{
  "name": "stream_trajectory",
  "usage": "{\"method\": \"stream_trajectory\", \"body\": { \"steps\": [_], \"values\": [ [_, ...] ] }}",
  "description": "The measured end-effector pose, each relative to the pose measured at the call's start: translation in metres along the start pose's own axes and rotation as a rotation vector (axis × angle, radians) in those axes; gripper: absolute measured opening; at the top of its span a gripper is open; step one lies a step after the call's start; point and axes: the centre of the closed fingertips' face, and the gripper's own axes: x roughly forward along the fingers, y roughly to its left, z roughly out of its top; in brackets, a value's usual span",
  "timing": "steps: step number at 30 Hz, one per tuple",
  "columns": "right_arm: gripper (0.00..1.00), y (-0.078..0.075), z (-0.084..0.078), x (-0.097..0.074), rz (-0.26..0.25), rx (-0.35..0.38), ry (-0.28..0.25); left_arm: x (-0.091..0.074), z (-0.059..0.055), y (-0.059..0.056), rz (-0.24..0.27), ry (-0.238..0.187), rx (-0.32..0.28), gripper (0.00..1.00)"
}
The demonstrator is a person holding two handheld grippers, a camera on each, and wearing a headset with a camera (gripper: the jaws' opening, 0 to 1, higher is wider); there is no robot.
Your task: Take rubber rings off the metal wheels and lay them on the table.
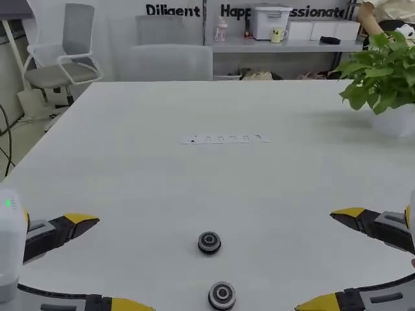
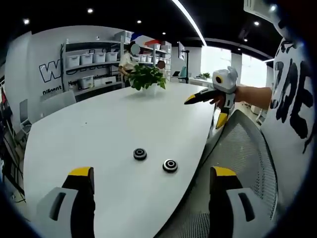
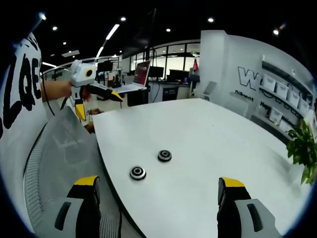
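The left gripper [image 2: 151,174] holds its yellow-tipped fingers [image 2: 81,174] wide apart, with nothing between them; the right gripper [image 3: 158,182] is spread just as wide and is equally empty. Both hover at the near edge of the white table [image 1: 194,181], one at each side, well apart from the two metal wheels; the near wheel [image 1: 222,295] lies just inside the table edge, and the far wheel [image 1: 209,242] lies just beyond it. Each wheel lies flat, with a dark ring around its bright hub.

The head view shows a thin printed strip [image 1: 224,138] lying flat farther up the table; the gripper views do not resolve it. The left gripper view looks across the wheels to the right gripper, held in a hand [image 2: 218,99]; the right gripper view adds an open laptop [image 3: 141,74] on a desk behind.

A potted plant [image 1: 382,71] stands in a white pot [image 1: 395,120] at the table's far right corner; white lidded bins [image 1: 269,23] sit on a shelf behind, and their contents cannot be told.
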Motion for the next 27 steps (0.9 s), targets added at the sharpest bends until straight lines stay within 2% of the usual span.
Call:
{"method": "stream_trajectory", "body": {
  "steps": [27],
  "values": [
    [0.98,-0.005,0.011,0.007,-0.001,-0.017,-0.027,0.005,0.005,0.001,-0.009,-0.007,0.02,0.94]
  ]
}}
